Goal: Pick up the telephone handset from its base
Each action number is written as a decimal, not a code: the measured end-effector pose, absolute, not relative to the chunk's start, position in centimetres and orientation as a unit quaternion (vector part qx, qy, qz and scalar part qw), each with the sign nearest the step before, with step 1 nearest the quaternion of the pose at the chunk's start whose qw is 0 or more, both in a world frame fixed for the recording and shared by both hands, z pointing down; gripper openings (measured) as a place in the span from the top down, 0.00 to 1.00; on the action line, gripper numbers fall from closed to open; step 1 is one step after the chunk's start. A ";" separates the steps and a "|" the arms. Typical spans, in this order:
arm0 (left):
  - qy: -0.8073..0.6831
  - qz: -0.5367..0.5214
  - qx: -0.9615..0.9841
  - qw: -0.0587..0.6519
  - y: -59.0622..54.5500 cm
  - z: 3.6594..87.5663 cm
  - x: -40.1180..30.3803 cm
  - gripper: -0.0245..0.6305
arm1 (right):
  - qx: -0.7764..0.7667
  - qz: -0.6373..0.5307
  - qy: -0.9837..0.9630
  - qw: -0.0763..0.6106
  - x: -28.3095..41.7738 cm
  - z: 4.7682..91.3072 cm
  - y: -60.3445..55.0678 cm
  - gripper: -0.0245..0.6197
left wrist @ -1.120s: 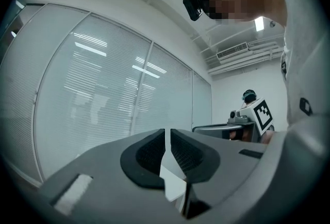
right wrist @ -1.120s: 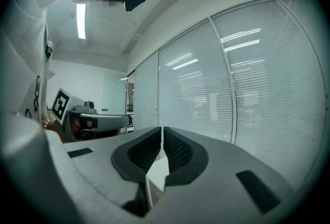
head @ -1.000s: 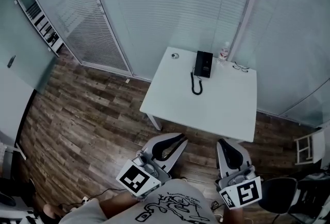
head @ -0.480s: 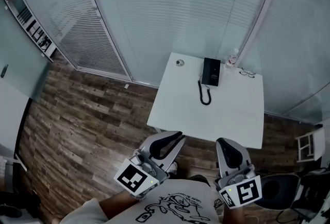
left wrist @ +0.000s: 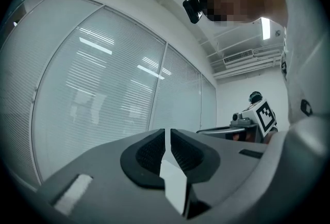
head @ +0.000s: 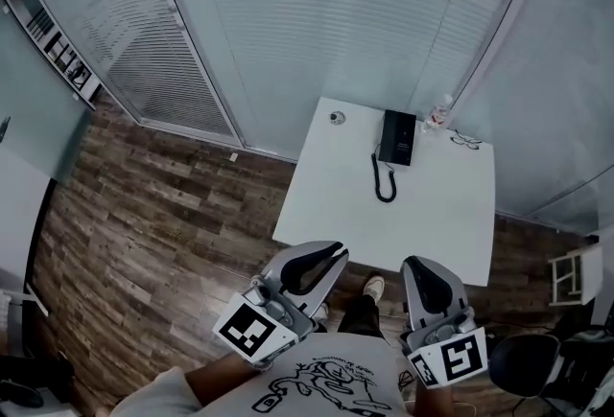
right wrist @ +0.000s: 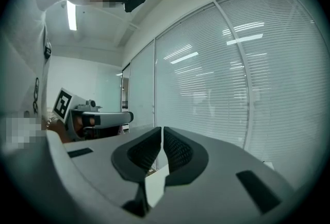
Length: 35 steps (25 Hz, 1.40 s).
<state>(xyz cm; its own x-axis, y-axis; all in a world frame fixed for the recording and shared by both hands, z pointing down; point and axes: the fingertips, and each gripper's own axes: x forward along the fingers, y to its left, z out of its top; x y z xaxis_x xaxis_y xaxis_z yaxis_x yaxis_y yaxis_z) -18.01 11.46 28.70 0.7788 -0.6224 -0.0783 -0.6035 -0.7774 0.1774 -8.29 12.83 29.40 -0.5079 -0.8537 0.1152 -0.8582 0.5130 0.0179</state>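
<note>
A black telephone [head: 397,137] lies at the far side of a white table [head: 432,223], its handset resting on the base and a coiled cord [head: 384,183] trailing toward me. My left gripper [head: 331,254] and right gripper [head: 419,264] are held side by side well short of the table's near edge, over the floor. Both are shut with nothing between the jaws. In the left gripper view the left gripper [left wrist: 167,133] faces a blind-covered glass wall; the right gripper [right wrist: 162,131] does the same in its own view. Neither gripper view shows the telephone.
A small bottle [head: 439,110] and a pair of glasses [head: 465,142] sit at the table's far right corner, and a small round object [head: 336,117] at the far left. Glass walls with blinds stand behind the table. Wooden floor [head: 163,214] spreads to the left. A chair [head: 537,358] stands at the lower right.
The table and telephone have shifted right and slightly nearer in the head view as I walk toward them. Both grippers keep their place in the frame, still shut. A shoe now shows below.
</note>
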 end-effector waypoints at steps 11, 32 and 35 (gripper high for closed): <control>-0.327 -0.070 0.941 0.054 4.8 27.7 -10.5 0.91 | 0.485 0.006 -0.874 0.045 -1.2 28.5 6.0 0.94; -0.322 -0.062 0.943 0.057 -4.7 28.1 7.0 0.91 | 0.501 0.011 -0.865 0.039 17.3 29.0 -3.3 0.94; -0.316 -0.059 0.945 0.064 -5.0 28.6 8.6 0.91 | 0.511 0.017 -0.858 0.038 19.2 29.5 -3.8 0.94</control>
<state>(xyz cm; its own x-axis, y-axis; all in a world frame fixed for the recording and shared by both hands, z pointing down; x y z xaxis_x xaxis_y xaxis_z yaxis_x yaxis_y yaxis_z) 8.62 -4.97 28.62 0.7938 -0.6040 -0.0708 -0.5889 -0.7925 0.1583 19.23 -3.83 29.50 -0.4740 -0.8766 0.0832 -0.8792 0.4763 0.0095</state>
